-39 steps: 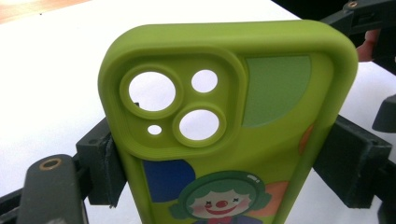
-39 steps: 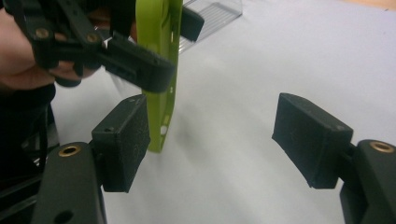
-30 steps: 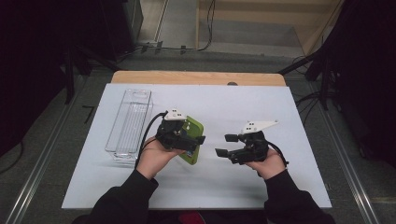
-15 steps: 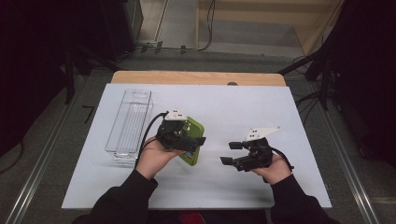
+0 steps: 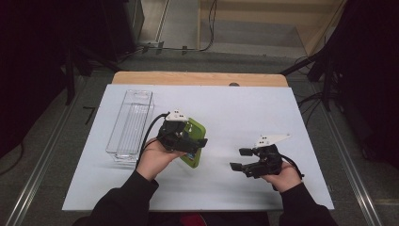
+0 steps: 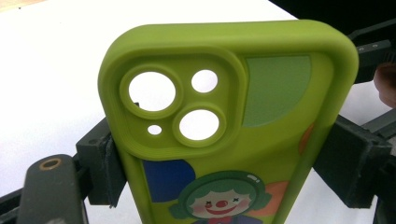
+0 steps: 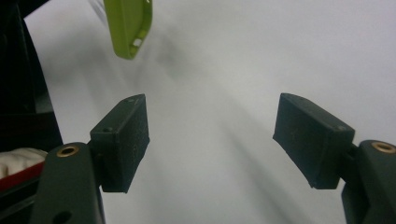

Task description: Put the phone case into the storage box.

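Observation:
A lime-green phone case (image 5: 198, 128) with a clown picture is held just above the white table, near its middle. My left gripper (image 5: 194, 144) is shut on it. In the left gripper view the pads (image 6: 105, 163) press on the two long edges of the case (image 6: 224, 130), below its camera cut-outs, with its back facing the camera. My right gripper (image 5: 241, 159) hovers low over the table to the right, pointing left toward the case, open with nothing between its jaws. In the right gripper view its jaws (image 7: 212, 140) stand wide apart and one end of the case (image 7: 128, 25) shows at the top left.
A clear, long plastic bin (image 5: 131, 123) lies on the white table top (image 5: 244, 108), left of my left hand. A wooden strip (image 5: 197, 78) runs along the far edge. Dark floor, cables and metal rails surround the table.
My right hand has drawn back toward the near edge, slightly to the right, and sunk lower, its jaws still open. The left hand and the case have not moved.

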Tool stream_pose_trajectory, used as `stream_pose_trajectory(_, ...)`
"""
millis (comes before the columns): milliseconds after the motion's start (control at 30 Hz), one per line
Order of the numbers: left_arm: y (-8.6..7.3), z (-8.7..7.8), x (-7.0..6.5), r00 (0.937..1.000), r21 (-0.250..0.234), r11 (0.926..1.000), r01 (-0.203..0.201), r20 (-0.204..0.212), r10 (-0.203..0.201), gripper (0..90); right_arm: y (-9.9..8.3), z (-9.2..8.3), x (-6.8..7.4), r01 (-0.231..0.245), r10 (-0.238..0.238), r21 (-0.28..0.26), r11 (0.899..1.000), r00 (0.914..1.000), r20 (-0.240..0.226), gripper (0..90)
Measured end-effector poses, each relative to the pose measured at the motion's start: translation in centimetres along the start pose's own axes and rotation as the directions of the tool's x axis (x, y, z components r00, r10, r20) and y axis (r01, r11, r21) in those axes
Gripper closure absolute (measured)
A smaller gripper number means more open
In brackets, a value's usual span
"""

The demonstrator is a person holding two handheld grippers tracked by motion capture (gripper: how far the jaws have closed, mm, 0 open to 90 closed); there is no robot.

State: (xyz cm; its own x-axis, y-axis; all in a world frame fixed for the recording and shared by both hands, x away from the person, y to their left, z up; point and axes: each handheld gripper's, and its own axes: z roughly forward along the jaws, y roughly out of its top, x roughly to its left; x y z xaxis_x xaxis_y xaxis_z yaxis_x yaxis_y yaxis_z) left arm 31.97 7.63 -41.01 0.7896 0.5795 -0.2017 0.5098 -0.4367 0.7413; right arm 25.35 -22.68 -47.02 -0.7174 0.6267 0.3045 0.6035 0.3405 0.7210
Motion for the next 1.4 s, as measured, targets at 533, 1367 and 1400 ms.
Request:
stream_pose_trajectory(533,0.3,-0.6,0.5,1.0000,0.001,1.0000,0.004,0.002,-0.004,16.3,-2.5,-0.8,-0.8,-0.057,0.054,0.029,0.998,0.9940,0.095,24.5)
stream_pose_trajectory(1367,1.7,-4.1,2.9,0.9986,-0.008,0.9988,0.048,-0.021,-0.048,16.3,-3.5,-0.7,-1.1,-0.075,0.070,0.034,0.997,0.9907,0.117,24.3)
stream_pose_trajectory(1400,1.8,-4.2,2.9,0.9986,-0.011,0.9987,0.049,-0.020,-0.049,16.3,-3.5,-0.7,-1.1,-0.074,0.070,0.033,0.997,0.9908,0.116,24.3)
